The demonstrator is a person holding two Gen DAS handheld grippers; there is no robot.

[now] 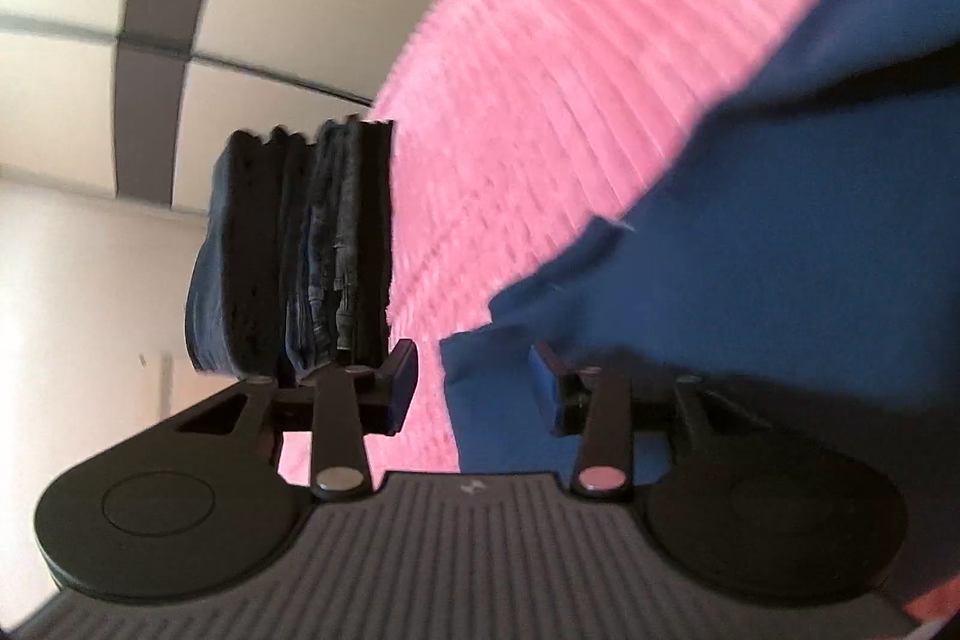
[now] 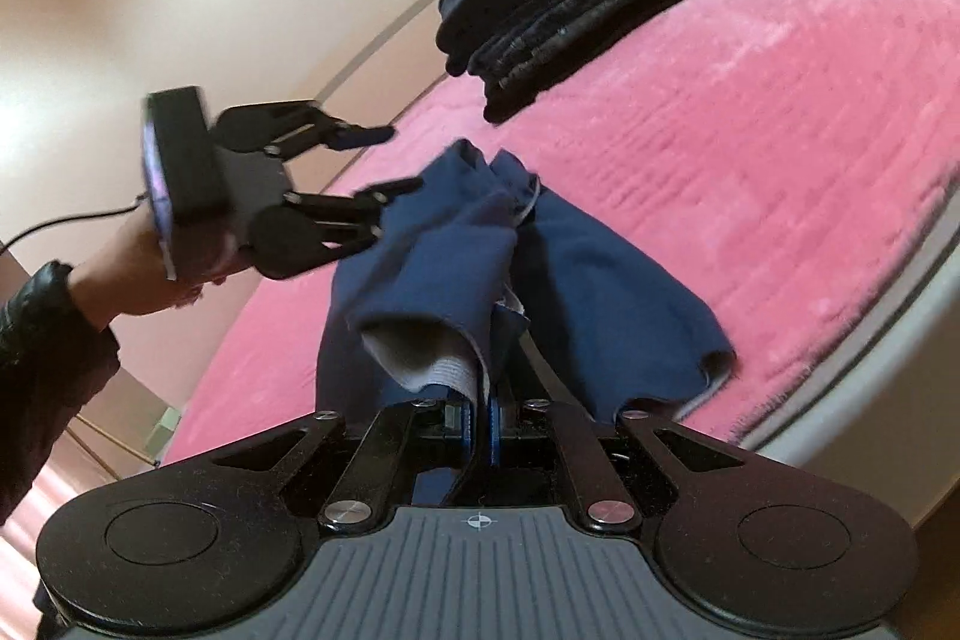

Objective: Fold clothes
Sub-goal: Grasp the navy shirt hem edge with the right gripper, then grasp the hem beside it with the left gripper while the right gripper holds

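Note:
A blue garment (image 2: 456, 256) lies crumpled on the pink bedspread (image 2: 750, 112). My right gripper (image 2: 478, 424) is shut on its grey waistband edge, lifting that part off the bed. My left gripper (image 2: 393, 160) is open, held by a hand at the garment's far left edge, with nothing between its fingers. In the left wrist view the left gripper (image 1: 474, 382) stands open, the blue garment (image 1: 750, 232) right in front of its right finger and the pink bedspread (image 1: 570, 70) behind.
A stack of folded dark clothes (image 2: 552, 16) sits at the far edge of the bed, also seen as the dark stack (image 1: 300, 256) in the left wrist view. The bed's white rim (image 2: 870, 352) runs along the right. A pale wall lies behind.

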